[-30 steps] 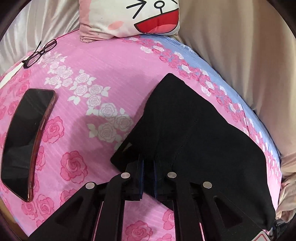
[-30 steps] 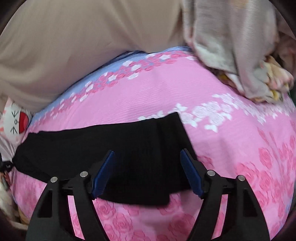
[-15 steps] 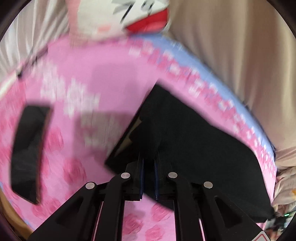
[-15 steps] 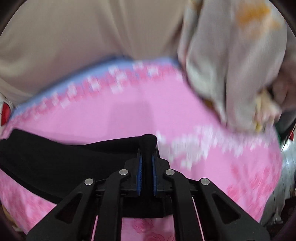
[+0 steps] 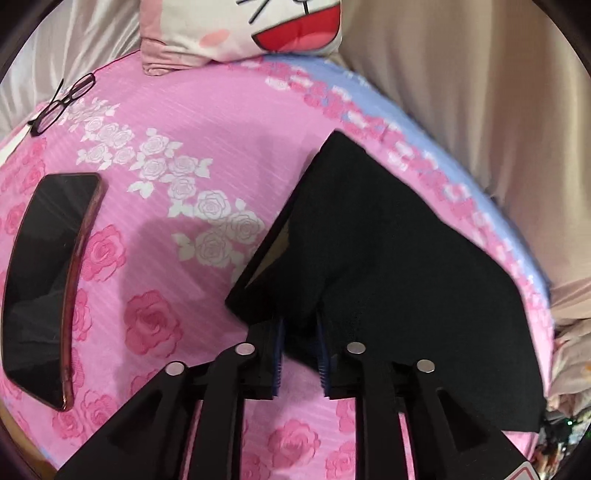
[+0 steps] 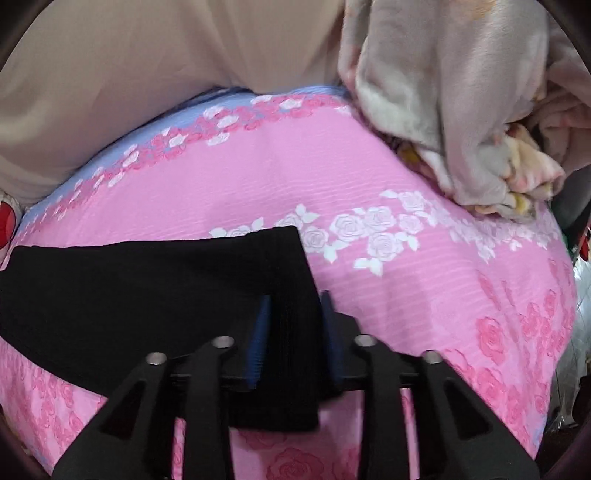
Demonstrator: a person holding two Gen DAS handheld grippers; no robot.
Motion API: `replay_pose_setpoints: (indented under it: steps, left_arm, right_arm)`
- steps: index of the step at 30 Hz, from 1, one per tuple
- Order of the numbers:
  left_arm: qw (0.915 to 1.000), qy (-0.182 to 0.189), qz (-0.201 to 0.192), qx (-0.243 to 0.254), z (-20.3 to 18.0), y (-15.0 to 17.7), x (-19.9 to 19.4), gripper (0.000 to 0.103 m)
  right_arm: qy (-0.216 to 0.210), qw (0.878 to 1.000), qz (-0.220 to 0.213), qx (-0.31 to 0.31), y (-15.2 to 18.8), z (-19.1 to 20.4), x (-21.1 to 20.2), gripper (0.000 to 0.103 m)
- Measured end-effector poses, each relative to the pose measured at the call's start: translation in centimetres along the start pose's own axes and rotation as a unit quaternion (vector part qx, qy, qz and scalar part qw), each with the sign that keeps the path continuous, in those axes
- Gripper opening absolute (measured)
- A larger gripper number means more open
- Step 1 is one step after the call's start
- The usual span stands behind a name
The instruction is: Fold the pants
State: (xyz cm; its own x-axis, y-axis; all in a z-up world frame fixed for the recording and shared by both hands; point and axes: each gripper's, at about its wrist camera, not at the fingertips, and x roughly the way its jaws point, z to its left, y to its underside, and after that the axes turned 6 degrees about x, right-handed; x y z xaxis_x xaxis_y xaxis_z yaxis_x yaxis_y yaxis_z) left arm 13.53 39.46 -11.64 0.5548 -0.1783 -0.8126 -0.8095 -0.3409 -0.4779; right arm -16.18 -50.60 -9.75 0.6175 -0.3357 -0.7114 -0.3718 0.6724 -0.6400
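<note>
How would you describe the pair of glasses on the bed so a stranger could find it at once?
Start from the pink rose-printed bedsheet and go to the cartoon-face cushion at its far edge. Left of that cushion, near the sheet's edge, lie the thin black-framed glasses. Unlike the dark, slab-like smartphone nearer the camera, they are small, wiry and see-through.

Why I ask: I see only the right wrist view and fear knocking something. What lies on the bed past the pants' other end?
Observer: A phone lies flat on the pink sheet, apart from the pants.
Operator: Anything else there?
Observer: Glasses sit farther back, near the sheet's edge.
Operator: Is the left gripper gripping the pants?
Observer: No. The left gripper has just been opening, and the fabric lies loose between its parted jaws.
</note>
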Motion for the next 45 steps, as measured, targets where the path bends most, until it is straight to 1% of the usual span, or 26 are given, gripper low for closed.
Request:
replay_pose_setpoints:
  steps: [1,2,3,4,7,8,10,12,15,17,20,22,24,25,27,28,29,30,31,34,36,38,39,42,44,45]
  left_arm:
    - [0.9998,-0.008,-0.017,-0.007,0.6,0.2,-1.3,0.03]
    - [0.9988,-0.03,-0.037,-0.012,1.2,0.3,-2.6,0.051]
    - [0.9961,-0.062,-0.06,-0.017,1.8,0.3,-4.1,0.059]
    - [0.991,-0.1,-0.084,-0.029,2.7,0.2,-5.9,0.059]
    - [0.9758,-0.164,-0.133,-0.058,3.5,-1.1,-10.1,0.058]
    - [0.9741,-0.166,-0.146,-0.049,2.8,-1.8,-10.9,0.058]
    - [0.9774,-0.145,-0.153,-0.016,0.1,-3.5,-11.3,0.058]
    - [0.9847,-0.104,-0.14,0.009,-2.8,-5.3,-10.2,0.059]
    - [0.9953,-0.016,-0.085,0.042,-7.5,-8.0,-4.4,0.059]
    - [0.9979,0.003,-0.039,0.052,-9.6,-8.5,0.2,0.059]
    - [0.9987,-0.025,0.002,0.045,-9.3,-8.2,5.3,0.057]
    - [0.9974,-0.023,-0.042,0.054,-8.7,-7.6,5.1,0.058]
    - [0.9954,-0.049,-0.057,0.059,-8.1,-7.4,4.5,0.056]
    - [0.9926,-0.084,-0.072,0.051,-7.4,-7.4,4.1,0.056]
    - [0.9838,-0.154,-0.09,0.018,-5.7,-7.5,3.4,0.047]
    - [0.9837,-0.153,-0.095,-0.007,-4.8,-7.4,2.5,0.047]
    - [0.9875,-0.117,-0.103,-0.024,-4.6,-7.0,1.6,0.047]
    - [0.9903,-0.088,-0.105,-0.024,-5.1,-6.5,0.8,0.048]
    - [0.991,-0.083,-0.105,-0.012,-5.7,-6.0,0.5,0.049]
    - [0.986,-0.137,-0.085,0.04,-7.7,-4.2,1.4,0.056]
    - [0.9827,-0.166,-0.066,0.048,-7.3,-3.2,3.2,0.056]
    - [0.9753,-0.195,-0.082,0.064,-7.4,-2.9,3.1,0.059]
    - [0.9721,-0.21,-0.081,0.068,-7.3,-2.8,2.9,0.059]
    - [0.9736,-0.205,-0.088,0.048,-7.3,-2.3,1.1,0.058]
    - [0.9785,-0.171,-0.105,0.047,-8.9,-1.9,-0.6,0.059]
    - [0.9797,-0.161,-0.107,0.051,-9.8,-1.8,-0.8,0.065]
  right_arm:
    - [0.0,1.0,-0.015,0.005,0.1,-0.3,-1.2,0.036]
    - [0.001,1.0,-0.027,0.009,0.1,-0.5,-2.3,0.041]
    - [0.012,0.999,-0.045,0.014,0.1,-0.8,-3.8,0.043]
    - [0.014,0.998,-0.062,0.022,0.1,-1.1,-5.0,0.043]
    - [-0.029,0.994,-0.097,0.051,-0.1,-0.6,-7.9,0.043]
    - [-0.05,0.993,-0.102,0.046,-0.3,0.7,-8.4,0.045]
    - [-0.073,0.992,-0.105,0.019,-0.9,4.0,-8.4,0.045]
    - [-0.103,0.99,-0.096,-0.016,-1.1,8.5,-7.7,0.045]
    - [-0.145,0.985,-0.072,-0.058,-0.8,14.8,-6.0,0.045]
    - [-0.159,0.981,-0.053,-0.095,-0.2,19.0,-4.6,0.046]
    - [-0.16,0.977,-0.037,-0.133,1.2,22.4,-3.4,0.046]
    - [-0.145,0.977,-0.026,-0.152,2.1,23.8,-2.5,0.046]
    - [-0.139,0.977,-0.011,-0.158,2.5,24.8,-1.7,0.046]
    - [-0.146,0.977,-0.004,-0.153,2.5,25.4,-1.3,0.046]
    - [-0.174,0.974,0.004,-0.147,2.2,27.5,-0.7,0.046]
    - [-0.19,0.97,0.006,-0.151,2.0,29.0,-0.5,0.046]
    - [-0.204,0.966,0.007,-0.156,2.2,30.2,-0.4,0.046]
    - [-0.23,0.958,0.014,-0.168,2.4,32.3,0.0,0.046]
    - [-0.245,0.953,0.019,-0.177,2.7,33.7,0.5,0.046]
    - [-0.243,0.948,0.04,-0.203,3.7,36.6,2.9,0.046]
    - [-0.213,0.954,0.043,-0.207,3.8,35.9,4.6,0.045]
    - [-0.204,0.959,0.034,-0.194,3.2,33.4,4.9,0.044]
    - [-0.179,0.968,0.025,-0.176,2.3,30.7,4.7,0.044]
    - [-0.103,0.989,0.001,-0.104,0.5,22.8,3.2,0.045]
    - [-0.096,0.994,-0.004,-0.049,-0.3,18.5,1.7,0.047]
    - [-0.101,0.994,-0.008,-0.034,-0.6,17.3,0.8,0.047]
